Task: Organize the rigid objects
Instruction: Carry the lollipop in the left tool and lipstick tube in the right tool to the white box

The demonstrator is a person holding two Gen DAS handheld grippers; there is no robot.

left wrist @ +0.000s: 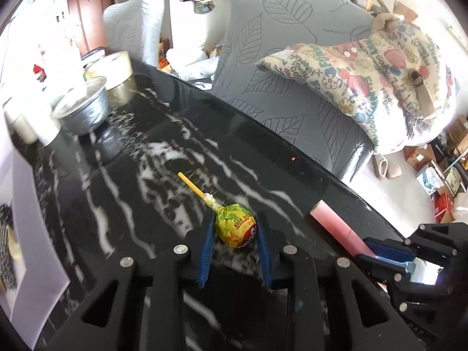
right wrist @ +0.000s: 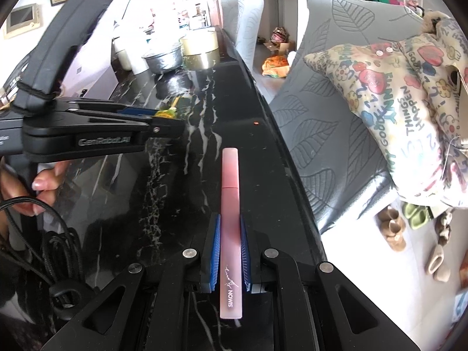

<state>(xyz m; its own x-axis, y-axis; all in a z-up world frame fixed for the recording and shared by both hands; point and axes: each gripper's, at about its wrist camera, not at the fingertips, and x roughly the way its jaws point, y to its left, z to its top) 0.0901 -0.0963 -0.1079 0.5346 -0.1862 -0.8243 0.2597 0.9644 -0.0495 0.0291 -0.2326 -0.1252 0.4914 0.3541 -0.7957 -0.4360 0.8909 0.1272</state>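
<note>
L tool (left wrist: 235, 235) clamped on yellow-wrapped lollipop (left wrist: 235, 228), stick pointing away over black marble counter (left wrist: 131, 175); R tool (right wrist: 229, 251) gripping slim pink tube (right wrist: 230, 219), lengthwise, just beside.

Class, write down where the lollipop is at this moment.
In the left wrist view the lollipop sits low and centre, its wrapped head clamped in the left gripper over the black marble table, with the pink tube to its right.

Strong daylight, blown out on floor right of the marble table (left wrist: 163, 158); glare streaks across its glossy top; fisheye bending and dark vignette at edges.
</note>
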